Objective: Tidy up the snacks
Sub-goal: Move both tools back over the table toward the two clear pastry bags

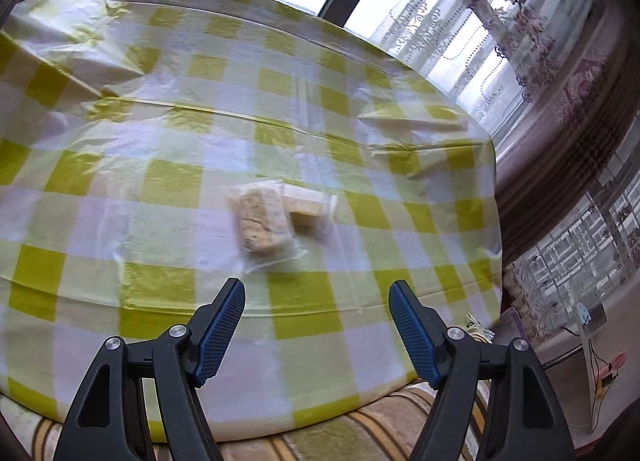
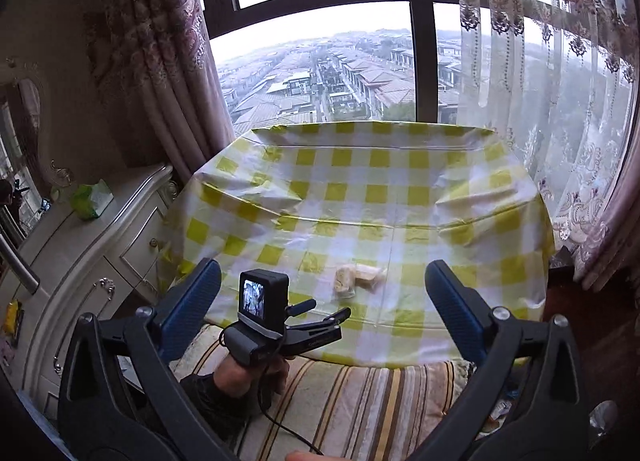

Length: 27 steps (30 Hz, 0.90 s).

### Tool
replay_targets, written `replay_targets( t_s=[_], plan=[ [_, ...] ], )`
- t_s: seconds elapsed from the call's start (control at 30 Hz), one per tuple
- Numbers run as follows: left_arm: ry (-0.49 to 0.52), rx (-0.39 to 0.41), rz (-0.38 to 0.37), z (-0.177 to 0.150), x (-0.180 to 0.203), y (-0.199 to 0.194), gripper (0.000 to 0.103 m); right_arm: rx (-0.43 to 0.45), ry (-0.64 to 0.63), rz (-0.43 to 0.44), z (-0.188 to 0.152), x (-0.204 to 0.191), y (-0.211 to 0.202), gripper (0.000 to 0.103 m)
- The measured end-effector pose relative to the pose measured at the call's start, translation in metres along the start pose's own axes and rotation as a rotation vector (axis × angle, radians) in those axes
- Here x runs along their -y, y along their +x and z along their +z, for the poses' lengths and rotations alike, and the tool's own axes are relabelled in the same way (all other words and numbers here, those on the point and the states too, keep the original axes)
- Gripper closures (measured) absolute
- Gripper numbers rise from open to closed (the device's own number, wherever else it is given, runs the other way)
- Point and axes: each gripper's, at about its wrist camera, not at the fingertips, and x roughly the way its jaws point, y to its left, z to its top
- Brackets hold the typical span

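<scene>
Two sets of black tongs with blue pads hang empty short of the two clear-wrapped pale snack bars (image 1: 276, 217): the left tongs (image 1: 316, 335) partly spread, the right tongs (image 2: 322, 309) gaping at their widest. Both bars lie touching mid-counter, on the yellow-and-white checked plastic cloth (image 1: 168, 181), well beyond the pads.

Right gripper (image 2: 322, 301) is hanging wide open above the checkered table (image 2: 440, 189); two wrapped snacks (image 2: 358, 276) are lying touching, left gripper (image 2: 320, 311) nearby.
</scene>
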Motion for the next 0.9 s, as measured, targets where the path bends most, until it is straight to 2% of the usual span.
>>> replay_targets(
  t_s=[0.23, 0.43, 0.63, 0.77, 0.9],
  plan=[
    [-0.021, 0.017, 0.014, 0.004, -0.017, -0.005, 0.028, -0.024, -0.072, 0.028, 0.005, -0.02, 0.016, 0.001],
    [-0.045, 0.022, 0.006, 0.006, -0.027, -0.005, 0.028, -0.038, -0.061, -0.006, 0.008, -0.02, 0.03, 0.001],
    [-0.068, 0.026, 0.005, 0.009, -0.037, -0.006, 0.028, -0.063, -0.131, 0.037, 0.005, -0.046, 0.052, 0.001],
    [-0.097, 0.043, 0.029, 0.014, -0.051, -0.01, 0.028, -0.064, -0.104, -0.014, -0.008, -0.031, 0.077, 0.001],
    [-0.131, 0.061, 0.06, 0.02, -0.07, -0.014, 0.028, -0.109, -0.045, -0.021, -0.029, -0.002, 0.102, 0.001]
  ],
)
